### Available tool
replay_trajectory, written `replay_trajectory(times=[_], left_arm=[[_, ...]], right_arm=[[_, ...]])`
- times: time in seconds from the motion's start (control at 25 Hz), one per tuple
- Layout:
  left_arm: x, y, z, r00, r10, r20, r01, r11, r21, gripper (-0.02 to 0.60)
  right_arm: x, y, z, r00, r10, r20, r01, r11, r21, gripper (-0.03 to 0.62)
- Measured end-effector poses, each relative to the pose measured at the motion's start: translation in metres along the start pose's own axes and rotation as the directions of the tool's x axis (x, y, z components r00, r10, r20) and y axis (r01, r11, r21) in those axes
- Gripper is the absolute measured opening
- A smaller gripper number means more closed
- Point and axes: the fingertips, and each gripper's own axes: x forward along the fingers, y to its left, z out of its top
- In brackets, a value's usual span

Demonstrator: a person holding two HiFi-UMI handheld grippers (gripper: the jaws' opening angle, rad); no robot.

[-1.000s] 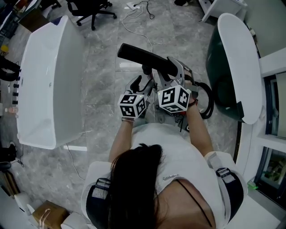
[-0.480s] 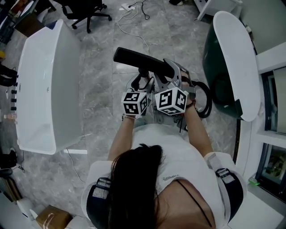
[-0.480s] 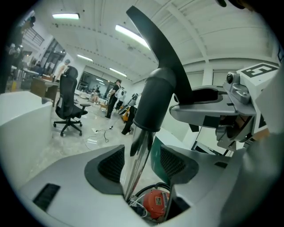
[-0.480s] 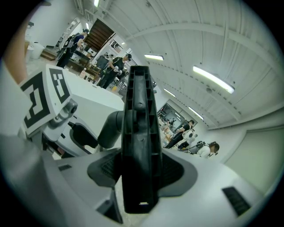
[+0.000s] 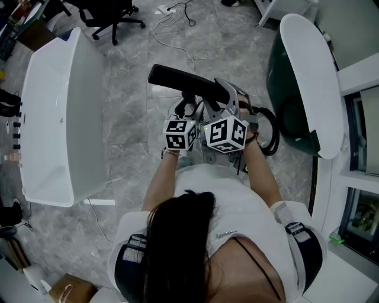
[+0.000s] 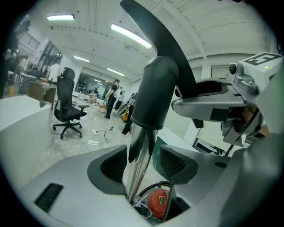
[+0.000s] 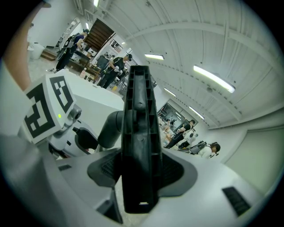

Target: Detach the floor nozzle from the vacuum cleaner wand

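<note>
So the right hand-held gripper (image 7: 140, 170) is clamped on the floor nozzle (image 7: 140, 128), while the left hand-held gripper (image 6: 144, 162) sits open around the wand (image 6: 137, 170).

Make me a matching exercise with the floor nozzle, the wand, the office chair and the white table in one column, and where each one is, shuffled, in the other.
Things:
1. floor nozzle
2. wand
3. office chair
4. white table

Places:
A. on the floor at the head view's top left
B. between the left gripper's open jaws
C. clamped in the right gripper
D. at the person's left side

Pairs: 1-C, 2-B, 3-A, 4-D
</note>
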Motion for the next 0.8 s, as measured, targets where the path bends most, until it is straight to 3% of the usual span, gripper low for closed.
replay_trajectory(times=[0.16,0.8], left_arm=[[0.0021,0.0047,-0.0032,0.999,0.037,-0.029,-0.036,0.999,0.022,0.163],[0.0041,0.0077,-0.0022,1.000,0.015,-0.008,-0.015,1.000,0.004,0.162]], right_arm=[[-0.0005,-0.0001,-0.0005,1.000,0.001,0.000,-0.001,1.000,-0.002,0.235],[0.0036,-0.0002,0.0006,1.000,-0.007,0.002,0.007,1.000,-0.012,0.235]])
